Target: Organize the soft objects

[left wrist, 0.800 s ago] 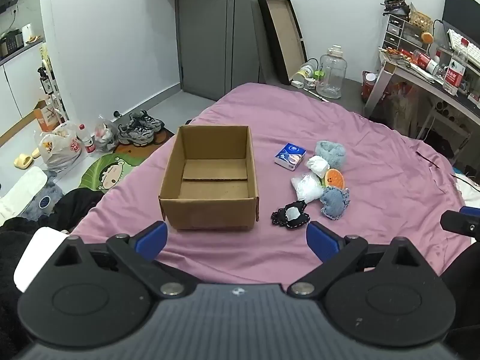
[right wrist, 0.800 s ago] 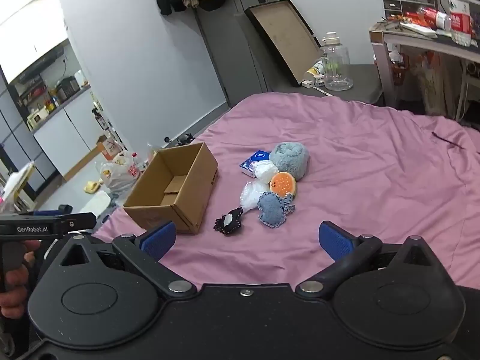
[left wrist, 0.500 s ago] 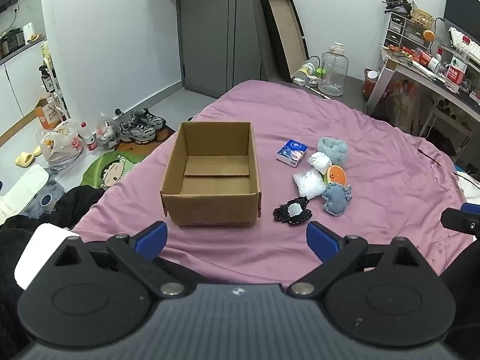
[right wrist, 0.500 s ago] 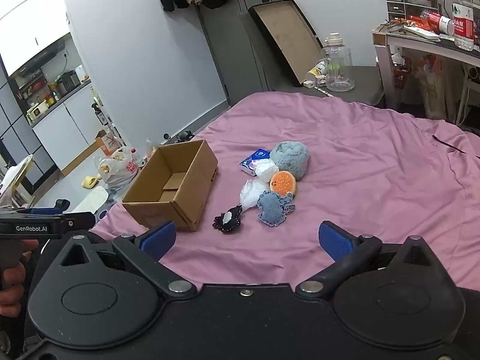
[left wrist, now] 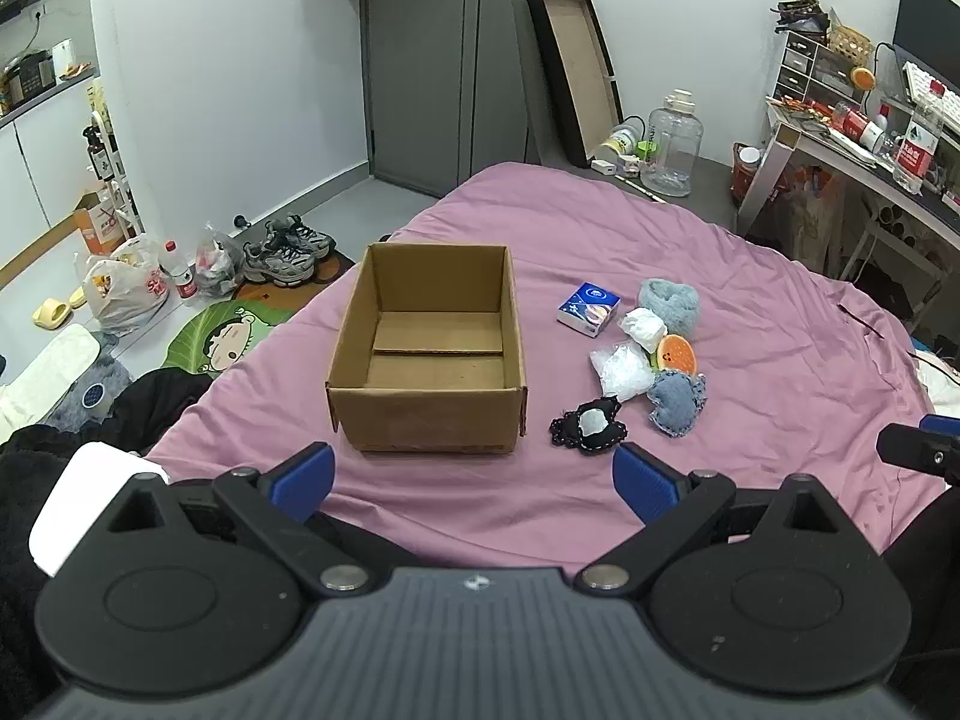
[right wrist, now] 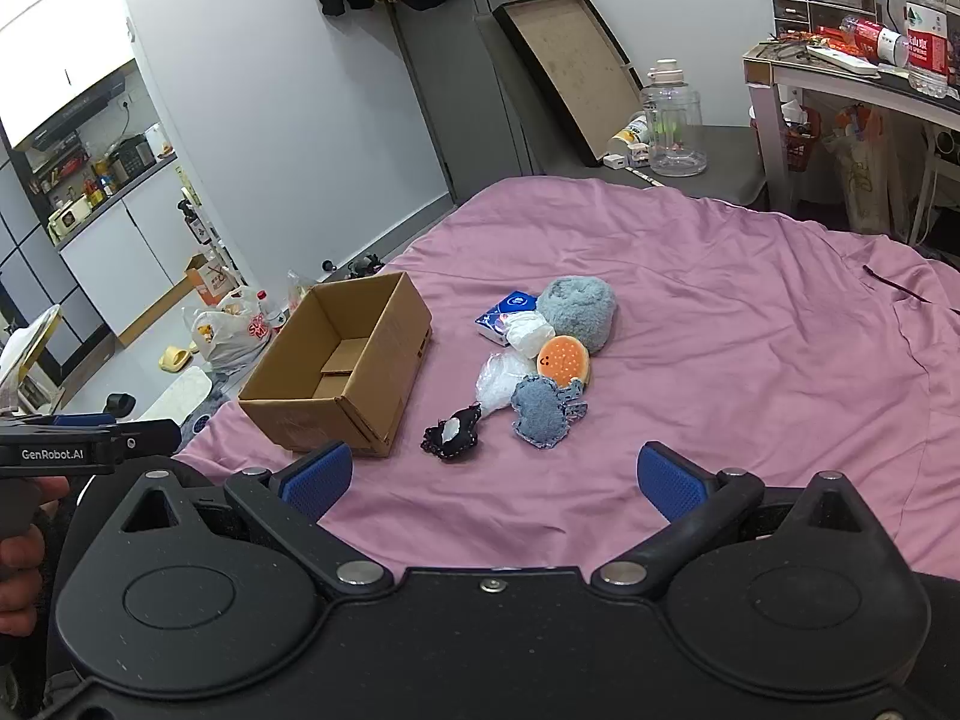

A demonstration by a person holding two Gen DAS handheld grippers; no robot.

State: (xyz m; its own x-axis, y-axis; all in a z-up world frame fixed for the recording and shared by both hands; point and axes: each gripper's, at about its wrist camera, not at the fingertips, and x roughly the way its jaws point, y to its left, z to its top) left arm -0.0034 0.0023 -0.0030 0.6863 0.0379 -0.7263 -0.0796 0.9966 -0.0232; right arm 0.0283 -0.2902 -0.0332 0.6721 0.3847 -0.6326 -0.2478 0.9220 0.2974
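Note:
An open, empty cardboard box point(left wrist: 427, 360) point(right wrist: 345, 369) stands on the purple bedspread point(left wrist: 750, 300). To its right lies a cluster of soft things: a grey-blue fluffy ball point(left wrist: 669, 303) point(right wrist: 577, 311), an orange burger plush point(left wrist: 676, 354) point(right wrist: 563, 360), a denim plush point(left wrist: 675, 402) point(right wrist: 540, 411), a black-and-white frilly piece point(left wrist: 588, 425) point(right wrist: 453, 432), white bundles point(left wrist: 624, 363) point(right wrist: 528, 330) and a blue tissue pack point(left wrist: 588, 307) point(right wrist: 507, 309). My left gripper point(left wrist: 474, 477) is open and empty, short of the box. My right gripper point(right wrist: 492, 480) is open and empty, short of the cluster.
Left of the bed, the floor holds shoes point(left wrist: 288, 252), plastic bags point(left wrist: 123, 294) and a green mat point(left wrist: 225, 342). A cluttered desk point(left wrist: 858, 138) stands at the right. A water jug point(left wrist: 672, 144) and a leaning tray point(left wrist: 576, 72) are beyond the bed's far end.
Both grippers have drawn back and risen slightly; the box and the soft things look a little farther off. Nothing on the bed has moved.

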